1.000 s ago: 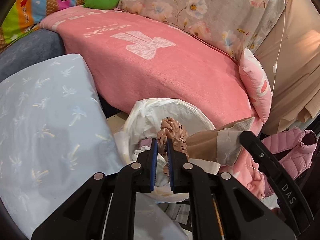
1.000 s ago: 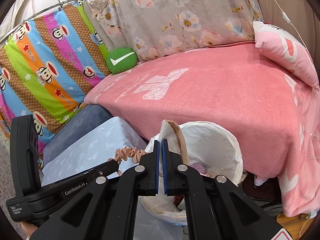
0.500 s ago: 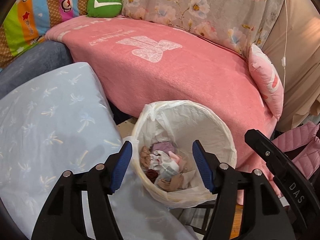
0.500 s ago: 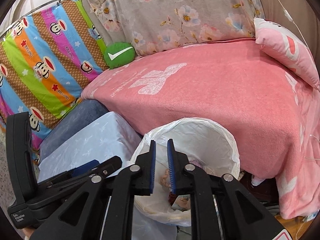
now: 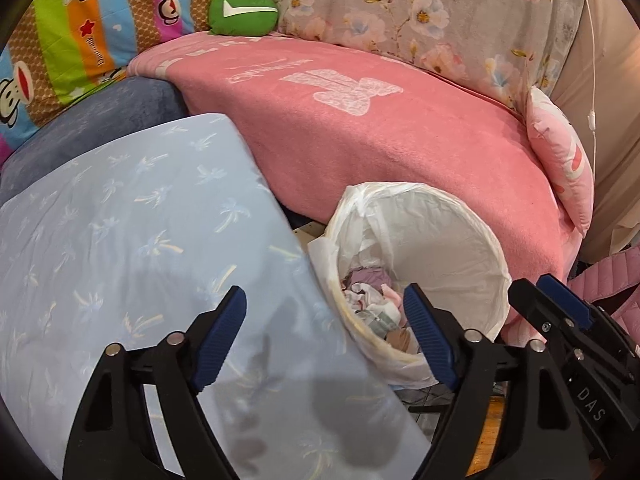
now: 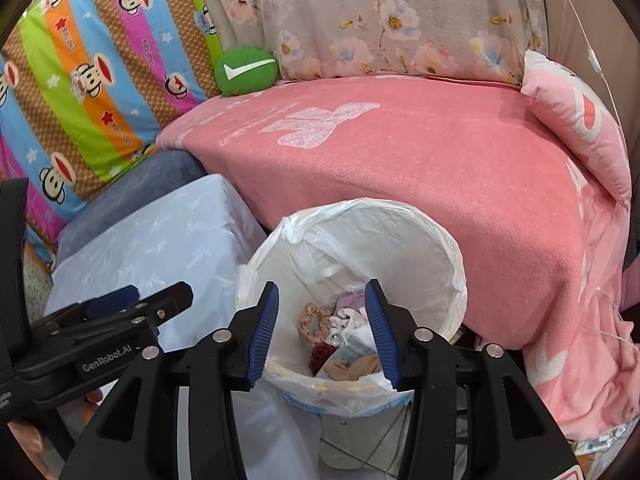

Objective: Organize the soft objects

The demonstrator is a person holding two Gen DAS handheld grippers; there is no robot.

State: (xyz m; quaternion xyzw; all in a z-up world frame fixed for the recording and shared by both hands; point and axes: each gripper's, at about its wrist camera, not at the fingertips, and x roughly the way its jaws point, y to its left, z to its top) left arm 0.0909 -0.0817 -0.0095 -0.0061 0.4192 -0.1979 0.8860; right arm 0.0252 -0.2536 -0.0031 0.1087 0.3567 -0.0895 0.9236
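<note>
Hovering over the lined basket (image 6: 352, 240), you hold both tongs spread wide and empty: right tongs (image 6: 322, 330) sit directly above the opening, left tongs (image 5: 324, 336) straddle its near rim and the pale blue pillow (image 5: 132, 248). The soft objects lie in a loose heap at the basket's bottom: a pink scrunchie (image 6: 314, 322), a dark red scrunchie (image 6: 320, 354), a tan stocking (image 6: 352, 368), white and lilac cloth (image 6: 352, 308). The liner bag folds over the rim, presumably so small items stay contained and lift out together. Judgement: this drop looks complete. The basket stands beside the pink blanket (image 6: 440, 168), close enough for short carries.
</note>
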